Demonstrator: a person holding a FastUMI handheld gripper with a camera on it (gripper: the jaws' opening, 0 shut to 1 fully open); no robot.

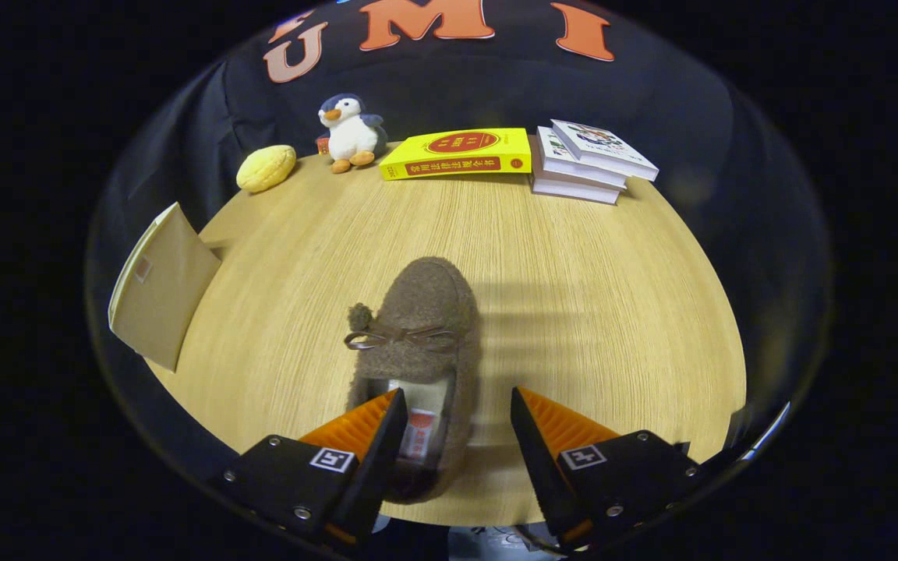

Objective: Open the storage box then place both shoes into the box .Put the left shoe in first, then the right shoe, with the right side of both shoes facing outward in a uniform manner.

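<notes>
Gripper [455,405] over shoe [420,343] on table [589,312].
Jaws stand wide apart, gripping nothing; the shoe's heel opening lies between the fingers, nearer the left one, toe pointing away toward the books [585,160].

Gripper [455,401] in close — two wedge-shaped fingers [355,425], each tapering to a point at the front, their sloped upper faces ridged like washboards. Behind each sits a blocky black mount [285,475] with rounded corners. On top of each mount, a small white square tag [332,459] printed with a black pattern — and round silver screws [302,513] along the edges.
</notes>
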